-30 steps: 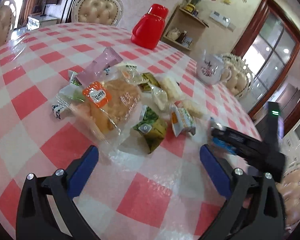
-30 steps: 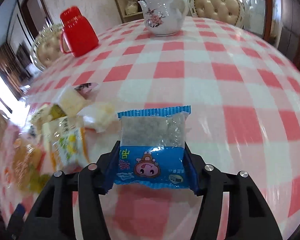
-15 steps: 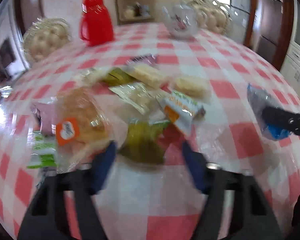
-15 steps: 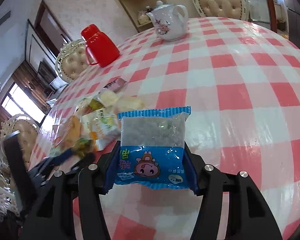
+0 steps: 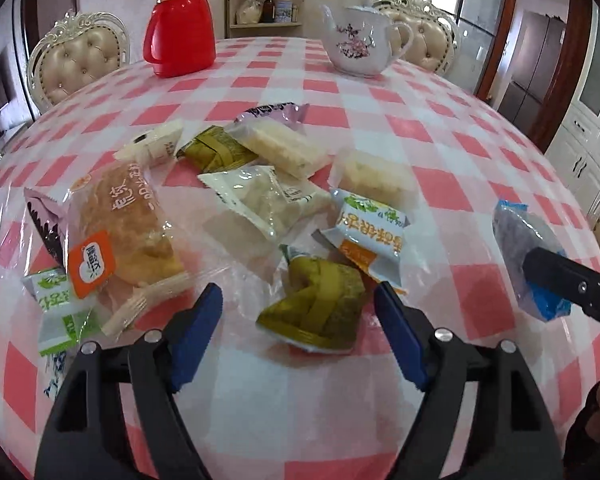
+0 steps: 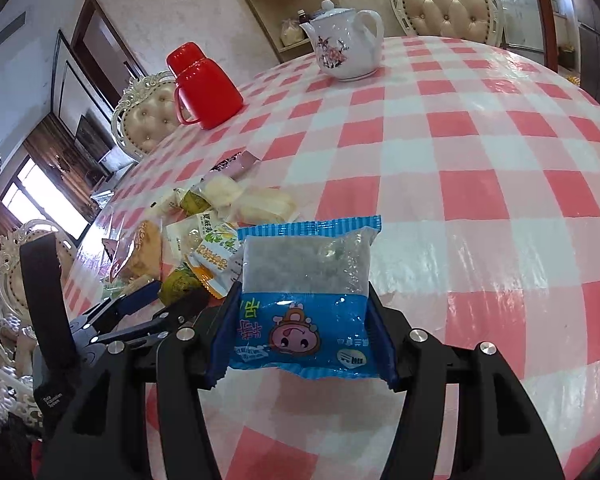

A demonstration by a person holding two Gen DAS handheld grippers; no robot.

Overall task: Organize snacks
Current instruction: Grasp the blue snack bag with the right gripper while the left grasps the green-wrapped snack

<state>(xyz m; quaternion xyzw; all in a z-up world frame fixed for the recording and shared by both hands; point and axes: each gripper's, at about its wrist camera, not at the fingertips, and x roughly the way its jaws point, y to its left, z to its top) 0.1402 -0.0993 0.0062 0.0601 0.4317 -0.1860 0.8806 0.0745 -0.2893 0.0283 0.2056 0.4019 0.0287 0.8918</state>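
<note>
Early stage: right gripper (image 6: 302, 320) clenched on a blue packet (image 6: 304, 296), left gripper (image 5: 298, 326) opening around a green packet (image 5: 316, 304), pile (image 5: 260, 200) mid-frame unsorted.

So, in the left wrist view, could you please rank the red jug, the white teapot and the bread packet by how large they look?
1. bread packet, though it lies nearest the camera
2. red jug and white teapot: too alike to rank
</note>
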